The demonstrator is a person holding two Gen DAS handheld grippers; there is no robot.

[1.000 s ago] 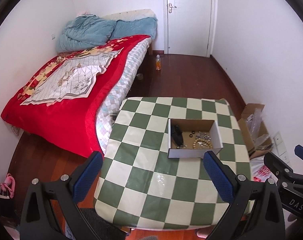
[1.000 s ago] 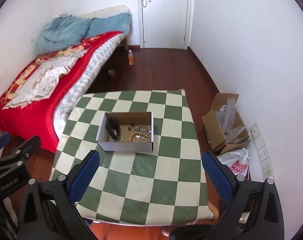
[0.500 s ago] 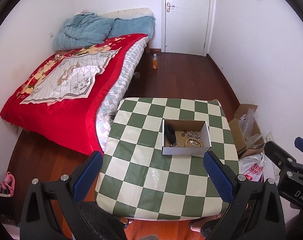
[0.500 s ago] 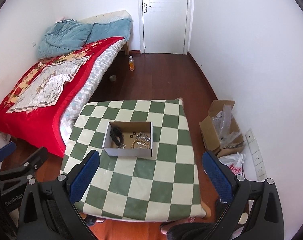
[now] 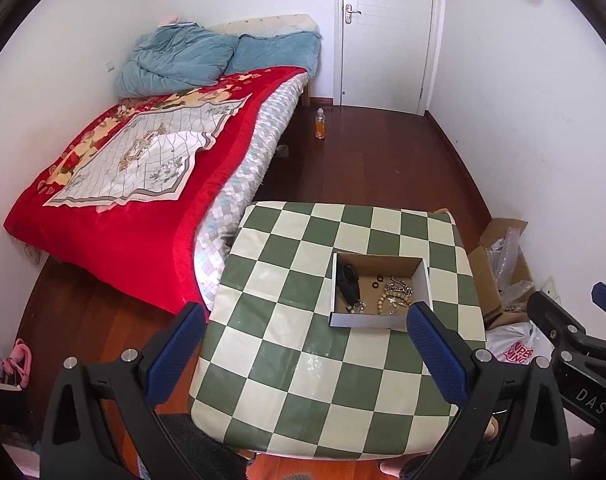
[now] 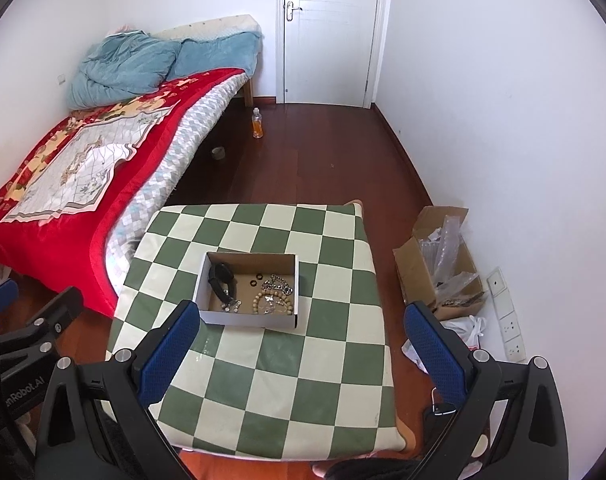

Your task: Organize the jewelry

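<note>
A small open cardboard box sits on the green-and-cream checked table. Inside lie a black watch, two small dark rings, a silver chain and a beaded bracelet. My left gripper is open, held high above the table's near left part, nothing between its blue pads. My right gripper is open too, high over the table's near edge, empty.
A bed with a red blanket stands left of the table. On the wooden floor are an orange bottle and, by the right wall, a carton of plastic wrap and a white bag. A closed white door is at the back.
Both grippers have risen and drawn back from the table, so the box and table look smaller and more of the room shows. Both stayed open and empty.
</note>
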